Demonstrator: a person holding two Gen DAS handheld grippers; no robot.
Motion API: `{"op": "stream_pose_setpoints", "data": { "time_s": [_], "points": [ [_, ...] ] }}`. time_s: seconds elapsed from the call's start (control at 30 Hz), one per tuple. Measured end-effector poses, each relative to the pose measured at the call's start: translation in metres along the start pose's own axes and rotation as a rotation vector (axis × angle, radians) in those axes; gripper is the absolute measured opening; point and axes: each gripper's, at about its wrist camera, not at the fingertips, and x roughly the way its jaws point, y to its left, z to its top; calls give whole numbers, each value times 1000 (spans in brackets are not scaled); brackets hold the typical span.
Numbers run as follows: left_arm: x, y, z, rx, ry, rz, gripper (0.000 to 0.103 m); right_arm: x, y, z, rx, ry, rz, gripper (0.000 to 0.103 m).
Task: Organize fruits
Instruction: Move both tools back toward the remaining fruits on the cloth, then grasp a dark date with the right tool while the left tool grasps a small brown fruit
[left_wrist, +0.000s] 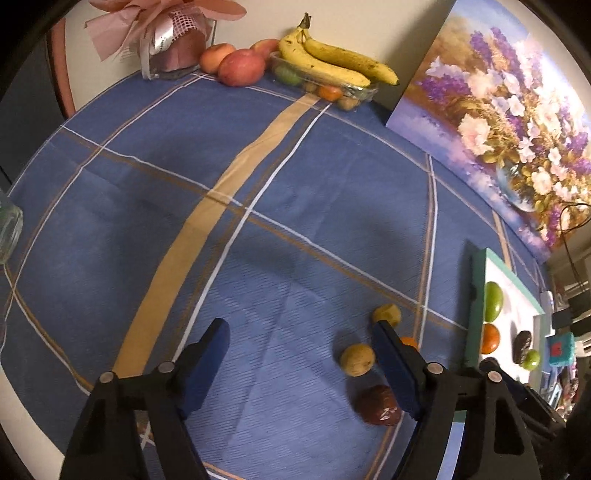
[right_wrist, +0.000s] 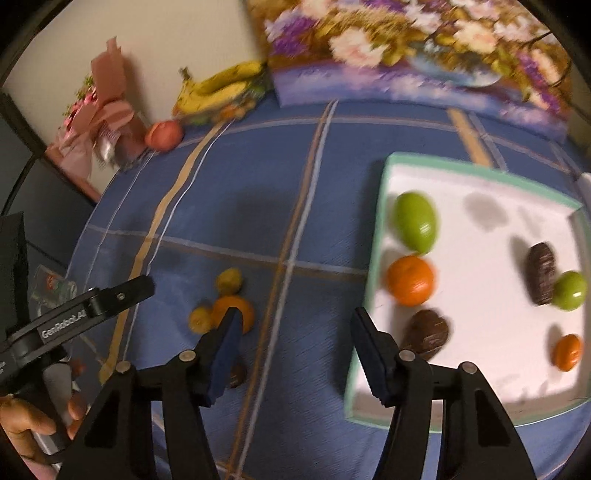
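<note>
A blue cotton tablecloth (left_wrist: 314, 192) with tan and white check lines covers the whole table. Against the far wall leans a large canvas painting of purple and white flowers (left_wrist: 491, 107), and left of it sit a bunch of yellow bananas (left_wrist: 332, 61) laid over a clear plastic punnet (left_wrist: 360, 92) of small fruit, three red-orange apples (left_wrist: 241, 67) and a pink paper-wrapped bouquet (left_wrist: 162, 33). A clear glass jar (left_wrist: 9, 230) stands at the cloth's left edge.

On the right lies a shallow white tray with a mint-green rim (right_wrist: 380, 206). It holds a large green oval fruit (right_wrist: 415, 221), a big orange (right_wrist: 410, 280), two dark brown wrinkled dates (right_wrist: 541, 271), a small green round fruit (right_wrist: 570, 290) touching one date, and a small orange (right_wrist: 567, 352).

Loose on the cloth, left of the tray, sits a cluster: an orange mandarin (right_wrist: 240, 310), two small yellow-brown fruits (left_wrist: 356, 359) and a dark red-brown date (left_wrist: 378, 404).

The left gripper (left_wrist: 301, 365) hangs over bare cloth with its blue-padded jaws wide apart and nothing between them; its right finger (left_wrist: 397, 369) stands in front of the mandarin and just beside the cluster. The right gripper (right_wrist: 293, 350) is about half open, empty, over the strip of cloth between cluster and tray; its left finger covers part of the mandarin and its right finger overlaps the tray rim. A hand (right_wrist: 26, 428) grips the left tool's handle at the lower left
</note>
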Motion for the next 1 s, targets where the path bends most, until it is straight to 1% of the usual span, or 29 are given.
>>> {"op": "stream_pose_setpoints", "data": {
  "time_s": [0.13, 0.37, 0.43, 0.53, 0.63, 0.7, 0.87, 1.0],
  "points": [
    [0, 11, 0, -32, 0, 11, 81, 13, 17, -5, -29, 55, 47, 62],
    [2, 28, 4, -90, 2, 15, 81, 35, 38, -13, -68, 140, 81, 61],
    [3, 29, 5, -96, 5, 11, 81, 38, 41, -15, -82, 153, 85, 60],
    [5, 29, 5, -95, 9, 4, 81, 44, 49, -18, -109, 173, 85, 55],
    [6, 29, 5, -100, 15, -1, 81, 52, 53, -21, -117, 196, 71, 55],
    [7, 29, 5, -103, 17, -3, 81, 55, 54, -22, -120, 206, 68, 54],
    [7, 28, 5, -106, 20, -11, 81, 58, 55, -22, -123, 211, 78, 43],
    [8, 27, 5, -106, 22, -16, 81, 55, 57, -21, -140, 199, 76, 42]
  ]
}}
